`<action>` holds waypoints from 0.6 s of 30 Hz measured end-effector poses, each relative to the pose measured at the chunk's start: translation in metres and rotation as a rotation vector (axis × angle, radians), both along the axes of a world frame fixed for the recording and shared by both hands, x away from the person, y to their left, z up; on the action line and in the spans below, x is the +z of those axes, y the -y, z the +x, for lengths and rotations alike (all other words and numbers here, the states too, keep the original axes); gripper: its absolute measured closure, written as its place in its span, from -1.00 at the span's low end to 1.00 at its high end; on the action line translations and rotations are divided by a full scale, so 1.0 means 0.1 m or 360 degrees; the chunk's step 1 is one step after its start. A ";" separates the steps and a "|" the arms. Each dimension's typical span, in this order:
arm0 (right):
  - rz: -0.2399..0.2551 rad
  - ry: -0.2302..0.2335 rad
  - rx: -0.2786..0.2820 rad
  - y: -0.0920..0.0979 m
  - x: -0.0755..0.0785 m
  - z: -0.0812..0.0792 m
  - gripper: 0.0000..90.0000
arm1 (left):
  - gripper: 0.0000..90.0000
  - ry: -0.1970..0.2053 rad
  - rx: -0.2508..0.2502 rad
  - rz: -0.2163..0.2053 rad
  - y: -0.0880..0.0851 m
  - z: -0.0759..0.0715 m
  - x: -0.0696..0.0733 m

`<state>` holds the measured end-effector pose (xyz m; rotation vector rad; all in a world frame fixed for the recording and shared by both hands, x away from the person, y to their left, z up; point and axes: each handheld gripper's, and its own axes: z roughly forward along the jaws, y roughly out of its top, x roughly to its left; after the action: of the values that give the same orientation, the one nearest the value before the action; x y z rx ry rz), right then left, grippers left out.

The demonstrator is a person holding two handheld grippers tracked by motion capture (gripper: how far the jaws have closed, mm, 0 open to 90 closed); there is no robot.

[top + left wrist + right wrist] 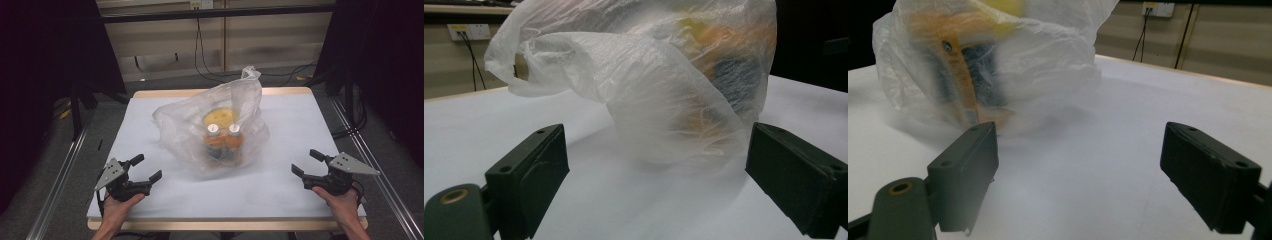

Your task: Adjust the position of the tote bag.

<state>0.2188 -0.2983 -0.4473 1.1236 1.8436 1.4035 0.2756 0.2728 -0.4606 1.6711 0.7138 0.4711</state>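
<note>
A translucent white plastic bag (212,125) stands in the middle of the white table (290,125). Through it I see two orange bottles with white caps (223,140) and a round yellow item (218,117) behind them. My left gripper (146,168) rests at the front left of the table, open, its jaws aimed at the bag with nothing between them. My right gripper (307,163) rests at the front right, also open and aimed at the bag. The bag (644,85) looms close ahead in the left gripper view. In the right gripper view the bag (983,65) sits at upper left.
The table has a wooden edge (220,92) at the back. Metal rails (60,175) run along both sides on the floor. Cables (210,70) hang down the wall behind, and wall sockets (469,32) sit on that wall.
</note>
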 end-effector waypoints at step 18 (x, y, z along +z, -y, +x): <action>-0.0002 -0.0195 0.0179 -0.11 0.01 0.17 -0.31 | -0.45 -0.0161 -0.0106 0.0110 0.18 0.10 -0.03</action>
<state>0.2361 -0.2875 -0.4461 1.1436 2.0213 1.4229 0.2858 0.2548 -0.4632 1.7879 0.7201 0.3698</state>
